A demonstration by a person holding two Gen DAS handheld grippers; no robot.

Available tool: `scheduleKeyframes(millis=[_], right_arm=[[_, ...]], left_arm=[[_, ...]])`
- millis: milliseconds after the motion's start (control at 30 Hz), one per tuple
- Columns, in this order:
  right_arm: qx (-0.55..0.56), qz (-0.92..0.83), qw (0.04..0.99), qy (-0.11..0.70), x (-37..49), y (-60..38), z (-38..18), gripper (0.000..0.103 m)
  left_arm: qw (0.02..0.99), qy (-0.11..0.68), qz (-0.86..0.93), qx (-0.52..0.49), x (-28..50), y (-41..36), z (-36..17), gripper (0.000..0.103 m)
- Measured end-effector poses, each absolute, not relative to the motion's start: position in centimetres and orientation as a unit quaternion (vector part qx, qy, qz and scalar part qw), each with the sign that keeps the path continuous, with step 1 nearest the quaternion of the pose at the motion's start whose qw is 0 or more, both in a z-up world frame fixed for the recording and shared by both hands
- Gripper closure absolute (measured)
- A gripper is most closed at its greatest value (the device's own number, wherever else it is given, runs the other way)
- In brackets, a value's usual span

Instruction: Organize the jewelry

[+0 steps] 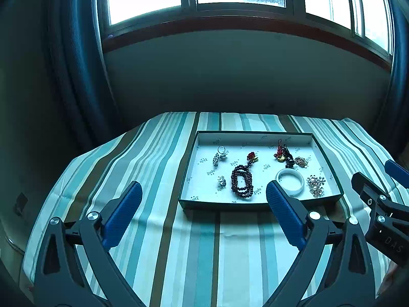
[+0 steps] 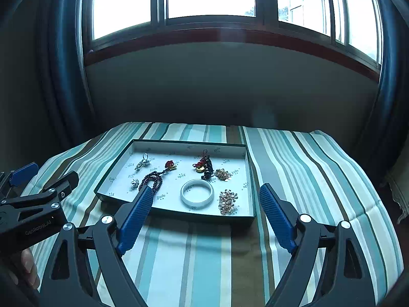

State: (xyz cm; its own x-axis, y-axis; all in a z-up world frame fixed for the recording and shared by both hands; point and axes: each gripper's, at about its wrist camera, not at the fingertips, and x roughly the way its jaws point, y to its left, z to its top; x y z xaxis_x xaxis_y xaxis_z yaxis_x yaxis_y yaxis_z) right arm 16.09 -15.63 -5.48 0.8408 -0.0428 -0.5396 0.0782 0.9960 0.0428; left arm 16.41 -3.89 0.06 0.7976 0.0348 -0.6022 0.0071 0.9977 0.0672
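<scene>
Both grippers hovered over the striped tablecloth [image 1: 179, 243], short of the shallow box tray [image 1: 258, 134] — neither touching anything. Left gripper [image 1: 204, 202] had its jaws spread wide, empty; right gripper [image 2: 202, 209] likewise wide and empty, aimed at the tray's near edge. Wide spread probably suited an approach over loose pieces, not a grip yet.

All the jewelry lay inside the tray on its printed white liner, spaced apart:
- dark red bead strand [image 1: 241, 184] coiled near the middle front, its red tassel charm [image 1: 251, 156] trailing back
- white bangle [image 1: 290, 184] flat, right of the beads, near the front wall
- pearl-and-gold brooch [image 1: 315, 185] just beside the bangle, in the front right corner
- gold filigree piece [image 1: 301, 161] and a red-and-black charm cluster [image 1: 283, 153] at the back right, touching or nearly so — can't tell
- silver ring piece [image 1: 219, 154] at the back left, small silver brooch [image 1: 222, 181] in front of it

Items looked already laid out by kind, silver left, gold and pearl right, so the task seemed either near done or about to start re-sorting; can't say which. Bangle was the easiest grab from the right side — rigid, open ring. Bead strand would sag and drag if lifted at one point.
</scene>
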Motion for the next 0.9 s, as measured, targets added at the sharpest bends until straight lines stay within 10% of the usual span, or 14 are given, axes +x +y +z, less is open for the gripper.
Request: scheduleKeyframes(millis=[900], right_arm=[[0.017, -0.017, 0.972, 0.232, 9.3, -14.0, -2.0, 0.018]], left_arm=[[0.962, 0.273, -0.005, 0.023, 8.3, -3.5, 4.2, 0.005]])
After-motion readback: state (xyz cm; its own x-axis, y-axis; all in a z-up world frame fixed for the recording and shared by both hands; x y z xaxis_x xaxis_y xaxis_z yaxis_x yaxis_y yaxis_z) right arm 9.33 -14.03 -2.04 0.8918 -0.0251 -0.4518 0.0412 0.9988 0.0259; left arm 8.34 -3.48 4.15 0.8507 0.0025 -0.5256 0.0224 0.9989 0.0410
